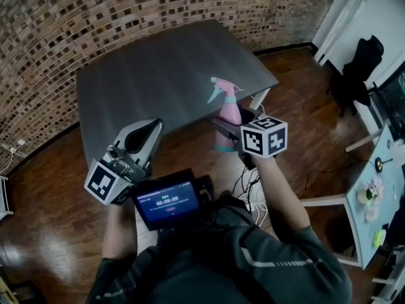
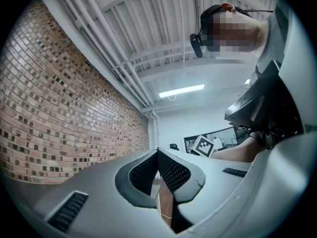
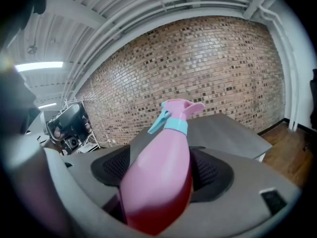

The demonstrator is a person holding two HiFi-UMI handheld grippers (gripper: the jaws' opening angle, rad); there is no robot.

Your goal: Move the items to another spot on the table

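My right gripper [image 1: 235,120] is shut on a pink spray bottle [image 1: 228,109] with a teal collar and trigger. It holds the bottle upright, off the surface, at the front right edge of the dark grey table [image 1: 158,75]. In the right gripper view the spray bottle [image 3: 161,177] fills the gap between the jaws of the right gripper [image 3: 163,170], with the table [image 3: 233,130] behind it. My left gripper [image 1: 154,125] is raised near the table's front edge, pointing upward. In the left gripper view the left gripper [image 2: 157,152] is shut with nothing between its pads.
A lit screen [image 1: 168,202] sits at the person's chest. Cables [image 1: 250,185] lie on the wooden floor by the table leg. A pale side table [image 1: 373,201] with small items stands at the right, and a dark chair [image 1: 357,75] is beyond it. A brick wall [image 1: 126,5] backs the table.
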